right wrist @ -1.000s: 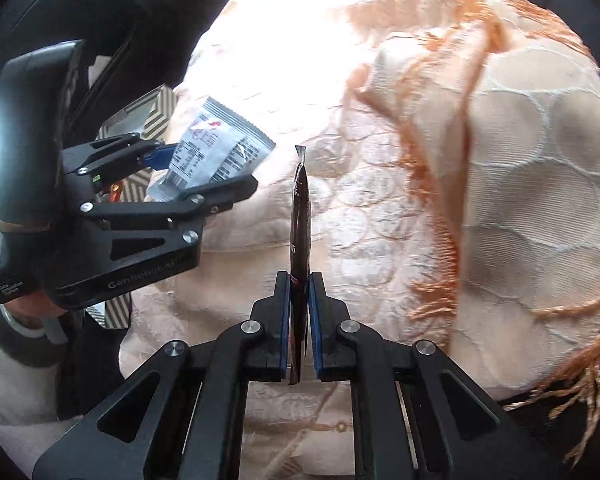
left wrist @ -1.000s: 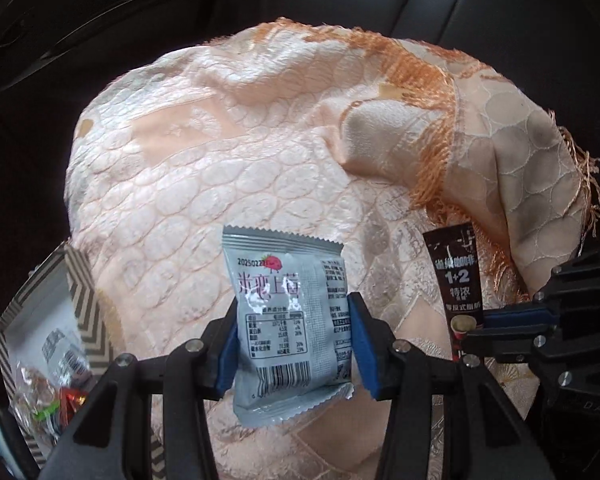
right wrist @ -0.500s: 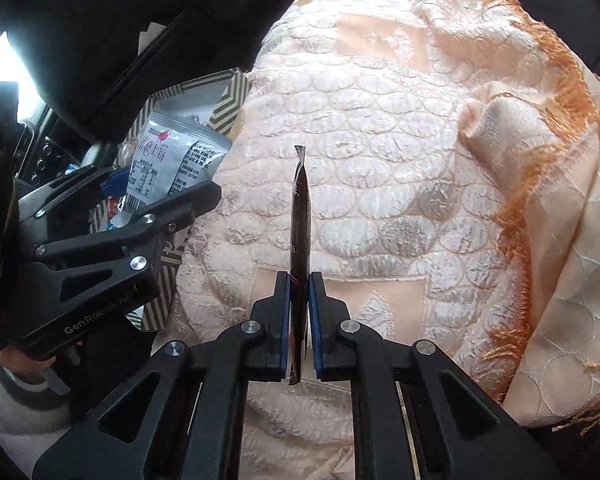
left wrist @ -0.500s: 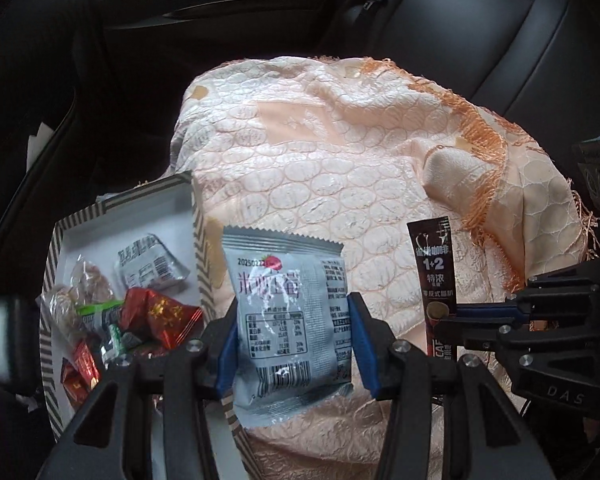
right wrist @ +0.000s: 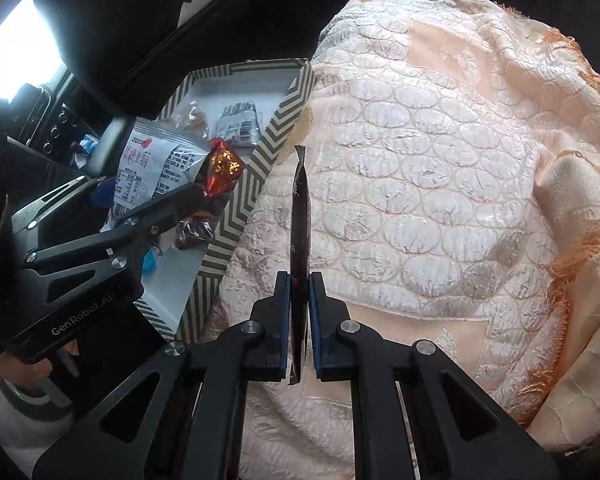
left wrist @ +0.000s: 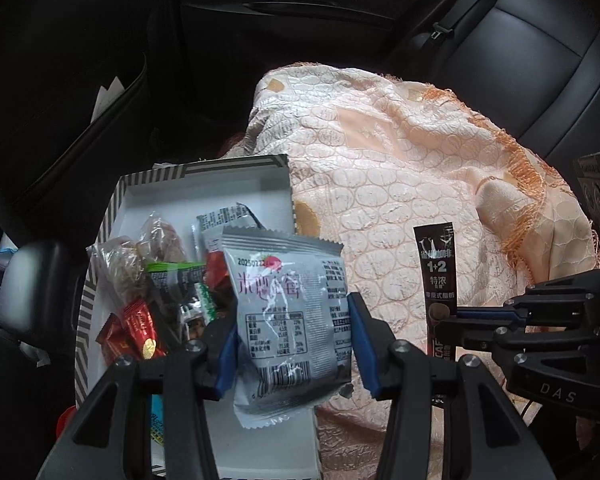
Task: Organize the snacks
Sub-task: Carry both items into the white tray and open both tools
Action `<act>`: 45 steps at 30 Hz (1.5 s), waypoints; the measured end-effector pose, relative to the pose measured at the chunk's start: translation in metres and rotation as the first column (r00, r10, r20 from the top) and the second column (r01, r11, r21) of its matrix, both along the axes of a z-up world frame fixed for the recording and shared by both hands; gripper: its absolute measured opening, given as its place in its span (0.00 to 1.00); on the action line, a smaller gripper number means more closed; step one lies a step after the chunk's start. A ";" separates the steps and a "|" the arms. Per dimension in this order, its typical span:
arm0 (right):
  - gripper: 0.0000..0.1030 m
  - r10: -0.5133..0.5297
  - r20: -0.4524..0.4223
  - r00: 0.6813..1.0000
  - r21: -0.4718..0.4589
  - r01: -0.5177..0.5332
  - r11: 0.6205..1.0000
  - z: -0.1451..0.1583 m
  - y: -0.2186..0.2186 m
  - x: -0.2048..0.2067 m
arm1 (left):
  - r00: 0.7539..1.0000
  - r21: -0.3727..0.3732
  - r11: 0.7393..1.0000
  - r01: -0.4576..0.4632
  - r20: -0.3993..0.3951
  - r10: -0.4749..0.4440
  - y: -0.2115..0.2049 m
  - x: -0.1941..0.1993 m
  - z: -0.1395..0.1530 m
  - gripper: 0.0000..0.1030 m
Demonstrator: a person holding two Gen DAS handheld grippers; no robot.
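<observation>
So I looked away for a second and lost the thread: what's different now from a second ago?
Both grippers have travelled from over the peach cloth toward the striped box, which is now fully in view with snacks inside. The grey packet now hangs over the box. Unchanged: the left gripper still clamps the grey packet, the right gripper still clamps the dark coffee stick; nothing released.

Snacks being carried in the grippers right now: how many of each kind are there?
Grey strawberry packet, held by the left gripper: 1
Dark coffee stick, held by the right gripper: 1
Total: 2
</observation>
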State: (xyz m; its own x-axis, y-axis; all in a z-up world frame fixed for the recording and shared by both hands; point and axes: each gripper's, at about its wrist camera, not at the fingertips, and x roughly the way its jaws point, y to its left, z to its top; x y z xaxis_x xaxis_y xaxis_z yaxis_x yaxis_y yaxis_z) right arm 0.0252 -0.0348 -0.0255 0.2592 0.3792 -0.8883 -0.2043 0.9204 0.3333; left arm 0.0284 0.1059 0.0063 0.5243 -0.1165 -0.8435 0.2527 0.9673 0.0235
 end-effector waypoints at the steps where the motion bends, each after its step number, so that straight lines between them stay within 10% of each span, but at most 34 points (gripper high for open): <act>1: 0.08 0.010 0.003 1.000 -0.003 -0.010 1.000 0.001 0.005 0.003 | 1.000 -0.001 1.000 -0.009 -0.001 0.009 0.004 0.000 0.000 0.50; 27: 0.08 0.172 -0.004 0.985 -0.113 -0.172 0.979 -0.007 0.150 0.094 | 0.946 -0.012 0.947 -0.320 -0.059 0.319 0.121 0.009 -0.022 0.50; 33: 0.08 0.122 -0.029 0.992 0.006 -0.122 0.993 -0.011 0.144 0.100 | 0.939 0.033 0.940 -0.340 -0.043 0.342 0.117 0.008 -0.030 0.51; 40: 0.08 0.092 -0.045 0.995 0.029 -0.090 0.995 -0.014 0.124 0.084 | 0.926 0.040 0.926 -0.375 -0.029 0.377 0.111 0.005 -0.031 0.82; 45: 0.08 0.074 0.025 0.997 -0.015 -0.073 0.997 -0.010 0.115 0.063 | 0.912 0.058 0.911 -0.409 -0.009 0.410 0.102 -0.003 -0.028 0.87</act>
State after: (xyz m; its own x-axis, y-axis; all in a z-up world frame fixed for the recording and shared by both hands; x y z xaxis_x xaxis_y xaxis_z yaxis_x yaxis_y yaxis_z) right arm 0.0887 0.0798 -0.0359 0.2538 0.3854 -0.8871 -0.2798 0.9072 0.3141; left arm 0.0251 0.2076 -0.0217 0.4993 0.1504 -0.8533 -0.1645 0.9834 0.0770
